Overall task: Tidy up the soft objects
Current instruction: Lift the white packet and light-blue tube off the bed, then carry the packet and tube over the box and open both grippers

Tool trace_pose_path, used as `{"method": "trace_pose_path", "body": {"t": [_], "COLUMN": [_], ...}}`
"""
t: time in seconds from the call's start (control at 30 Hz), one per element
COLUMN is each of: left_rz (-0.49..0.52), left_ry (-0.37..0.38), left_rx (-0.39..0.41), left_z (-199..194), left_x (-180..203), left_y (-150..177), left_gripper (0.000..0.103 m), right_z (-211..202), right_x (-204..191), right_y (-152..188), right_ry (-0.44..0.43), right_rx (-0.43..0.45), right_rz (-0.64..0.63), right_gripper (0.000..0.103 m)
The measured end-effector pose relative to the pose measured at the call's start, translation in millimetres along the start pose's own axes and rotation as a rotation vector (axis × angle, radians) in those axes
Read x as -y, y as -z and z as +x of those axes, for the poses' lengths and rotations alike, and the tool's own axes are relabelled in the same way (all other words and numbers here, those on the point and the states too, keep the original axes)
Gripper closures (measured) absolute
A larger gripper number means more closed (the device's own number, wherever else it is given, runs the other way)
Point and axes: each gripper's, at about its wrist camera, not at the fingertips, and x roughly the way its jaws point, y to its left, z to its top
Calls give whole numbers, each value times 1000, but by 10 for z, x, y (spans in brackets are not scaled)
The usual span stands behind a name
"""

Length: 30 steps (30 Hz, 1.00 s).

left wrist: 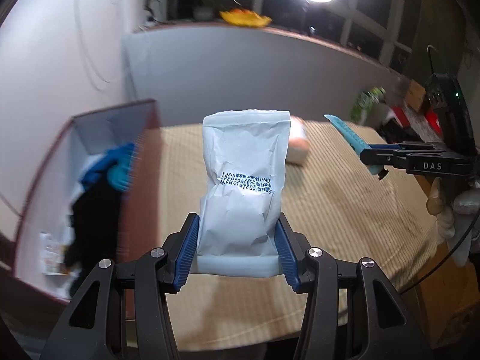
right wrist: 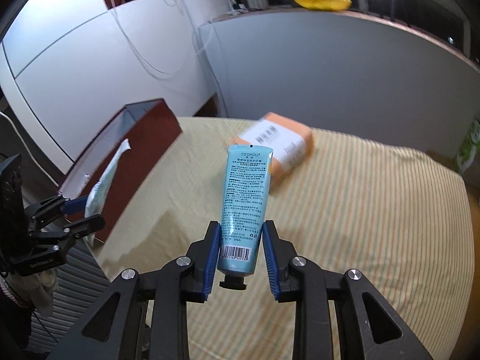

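Between the blue pads of the left gripper (left wrist: 238,249) stands a white pouch (left wrist: 244,186), pinched near its lower end and held up off the striped tablecloth (left wrist: 345,219), its sealed top edge pointing away from the claw. The pouch looks light, crinkled and puffy, so it will likely give under pressure and slip if held only by a loose corner; the full lower body, where the pads sit now, seems the safest place to hold. Dark date-code printing runs across its middle, upside down and partly glared, with "2021" and "2022" just legible. To that claw's left sits the dark red box (left wrist: 141,162), open, with blue and black cloth items inside. The right gripper (right wrist: 241,258) is clenched on a teal hand cream tube (right wrist: 244,207), cap toward the claw and crimped end pointing away; the tube is probably squashy and a little slick, best gripped low near the cap shoulder. It reads "SEOMOU" and "HAND CREAM", with a barcode near the pads. Beyond the tube's tip an orange carton (right wrist: 285,150) lies on the cloth.
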Motion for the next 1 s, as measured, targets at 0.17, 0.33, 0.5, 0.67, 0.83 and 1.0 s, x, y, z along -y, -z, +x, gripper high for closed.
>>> {"method": "trace_pose_path", "body": {"t": [0.17,0.33,0.5,0.67,0.83,1.0], "left_rz": [-67,-129,-137,-135,-128,-132], "left_ry": [-87,-180,-251,-283,-295,-301], "left_rx": [56,78,71,66,58,46], "left_z": [-235,-373,-374,-323,-249,-167], "left_x": [-495,-963,-1160,-1251,-1318,-1367], "left_y": [-15,78,162,205,187,175], "left_gripper": [54,54,54,54,54,54], "right_z": [90,276,551,882,1285,1589], "right_x": [-319,-721,-1168,-1609,-1985,-2184], "right_y": [-335,-706,-1050,-1293,-1476,-1553], "right_ry": [-34,-85,-143,-195,-223,-223], "right_rx": [23,31,17,-13,-56,-87], "right_rz": [-49,-102,-157,-203,-237,-262], "right_gripper": [77,77,77,77,77,77]}}
